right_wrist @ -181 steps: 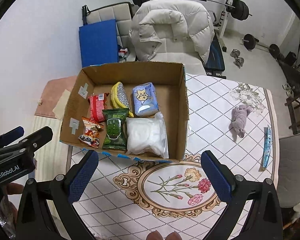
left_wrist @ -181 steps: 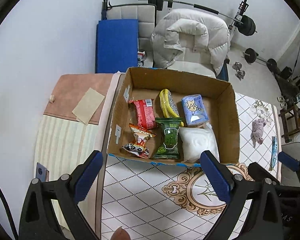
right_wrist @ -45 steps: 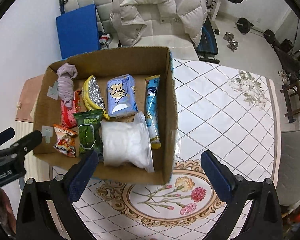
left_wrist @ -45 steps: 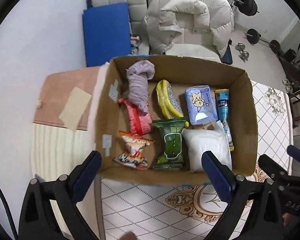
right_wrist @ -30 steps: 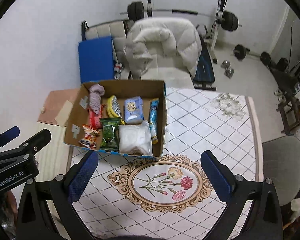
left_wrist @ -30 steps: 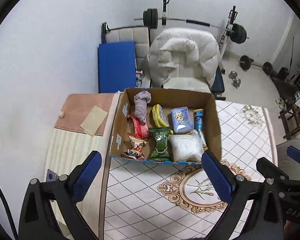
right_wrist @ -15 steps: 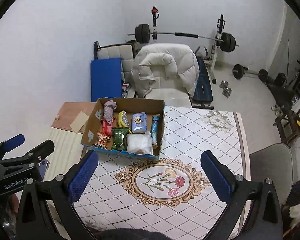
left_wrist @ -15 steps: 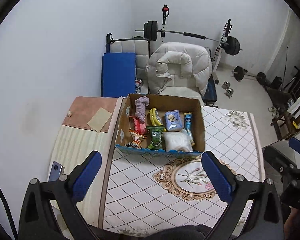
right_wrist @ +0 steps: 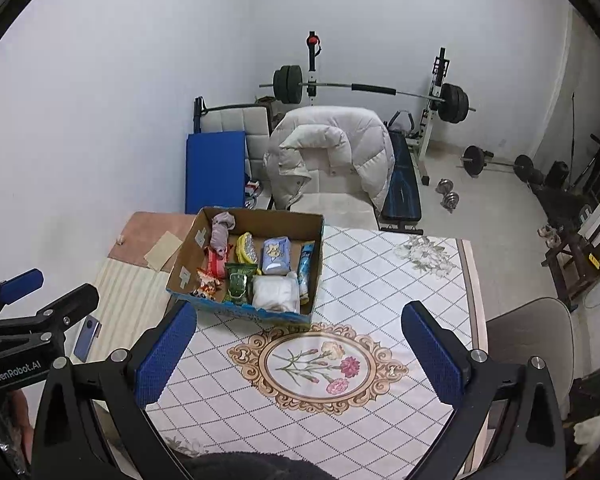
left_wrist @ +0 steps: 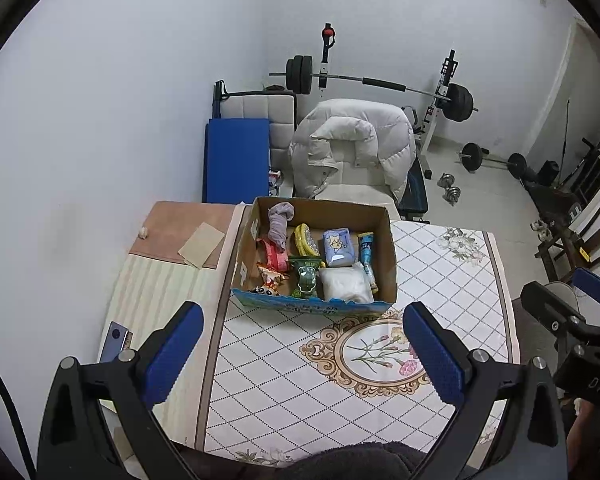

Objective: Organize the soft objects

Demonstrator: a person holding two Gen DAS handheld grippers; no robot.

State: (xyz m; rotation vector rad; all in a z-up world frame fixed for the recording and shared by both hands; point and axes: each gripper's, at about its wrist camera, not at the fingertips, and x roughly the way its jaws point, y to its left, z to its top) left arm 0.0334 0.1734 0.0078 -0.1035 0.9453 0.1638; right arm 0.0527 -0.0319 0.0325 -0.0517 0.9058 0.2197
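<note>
Now that both hand-held grippers — left (left_wrist: 300,344), right (right_wrist: 298,342) — have pulled back wide and empty, the cardboard box (left_wrist: 384,264) looks fully packed.

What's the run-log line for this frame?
left hand-held gripper: open, empty | right hand-held gripper: open, empty | cardboard box: on table, holds purple plush, blue tube, snack packs

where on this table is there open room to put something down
The patterned tablecloth lies bare right of the brown cardboard box, around the round flower medallion. The striped cloth left of the box is bare down to a blue phone. The box itself is crowded.
</note>
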